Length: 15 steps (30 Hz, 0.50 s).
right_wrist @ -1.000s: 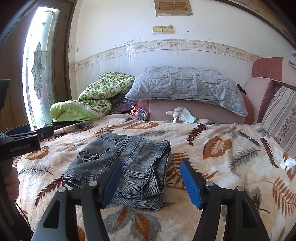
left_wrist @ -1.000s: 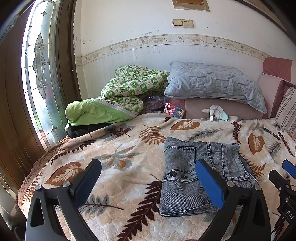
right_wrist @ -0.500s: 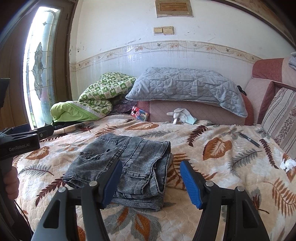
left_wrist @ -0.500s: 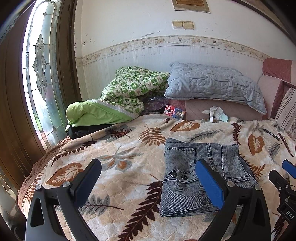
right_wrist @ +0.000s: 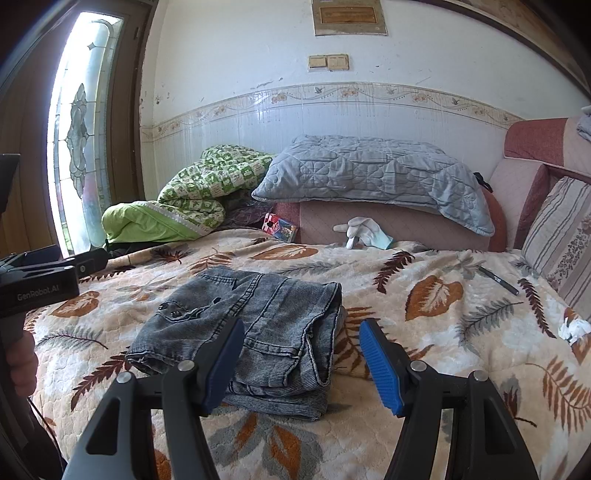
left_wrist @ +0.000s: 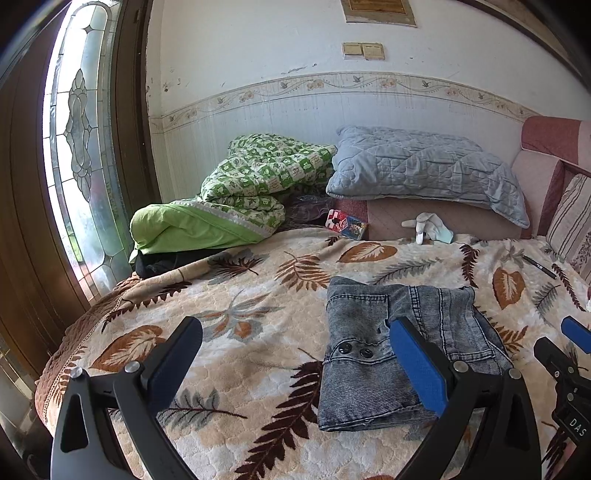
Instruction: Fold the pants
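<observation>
The folded grey denim pants (right_wrist: 251, 332) lie on the leaf-patterned cream blanket (right_wrist: 443, 332), at 12 o'clock from both tongs. Left gripper (left_wrist: 295, 358) and right gripper (right_wrist: 301, 362) hover spread wide, holding nothing.

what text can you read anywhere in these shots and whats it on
"GenRobot.AI": on the black body of the left gripper, seen from the right wrist view.
"DAS", cut off by the frame edge: on the black body of the right gripper, seen from the left wrist view.
Wall plaque: lettering too blurred to read.
Colourful box by the pillows: print too small to read.
Pen on the blanket: markings unreadable.
</observation>
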Tool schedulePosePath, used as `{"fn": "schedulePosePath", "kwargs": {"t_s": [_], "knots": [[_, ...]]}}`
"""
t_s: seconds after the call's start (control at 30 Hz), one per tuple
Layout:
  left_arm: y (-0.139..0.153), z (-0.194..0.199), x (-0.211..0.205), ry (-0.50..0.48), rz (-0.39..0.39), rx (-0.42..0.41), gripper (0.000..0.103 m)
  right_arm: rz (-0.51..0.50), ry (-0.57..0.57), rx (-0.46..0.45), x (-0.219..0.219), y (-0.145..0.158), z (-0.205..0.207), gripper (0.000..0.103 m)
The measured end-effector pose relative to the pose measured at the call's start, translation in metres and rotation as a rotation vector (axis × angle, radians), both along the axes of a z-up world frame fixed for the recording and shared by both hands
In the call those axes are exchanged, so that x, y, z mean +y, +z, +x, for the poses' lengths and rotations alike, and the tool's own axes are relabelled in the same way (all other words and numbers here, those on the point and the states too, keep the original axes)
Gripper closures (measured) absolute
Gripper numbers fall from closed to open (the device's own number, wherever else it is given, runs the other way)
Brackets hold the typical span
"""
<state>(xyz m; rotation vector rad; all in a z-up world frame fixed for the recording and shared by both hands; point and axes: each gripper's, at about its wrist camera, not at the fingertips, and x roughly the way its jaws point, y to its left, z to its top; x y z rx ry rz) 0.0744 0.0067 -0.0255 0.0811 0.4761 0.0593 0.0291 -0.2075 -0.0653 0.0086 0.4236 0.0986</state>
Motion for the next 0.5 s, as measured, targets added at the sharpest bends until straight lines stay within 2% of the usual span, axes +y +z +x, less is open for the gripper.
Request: {"fn": "schedulePosePath", "kwargs": {"t_s": [0.5], "knots": [[0.0004, -0.0013, -0.0005, -0.005, -0.003, -0.004, 0.002, -0.004, 0.008, -0.004, 0.0008, 0.0012, -0.0012, 0.035]]}}
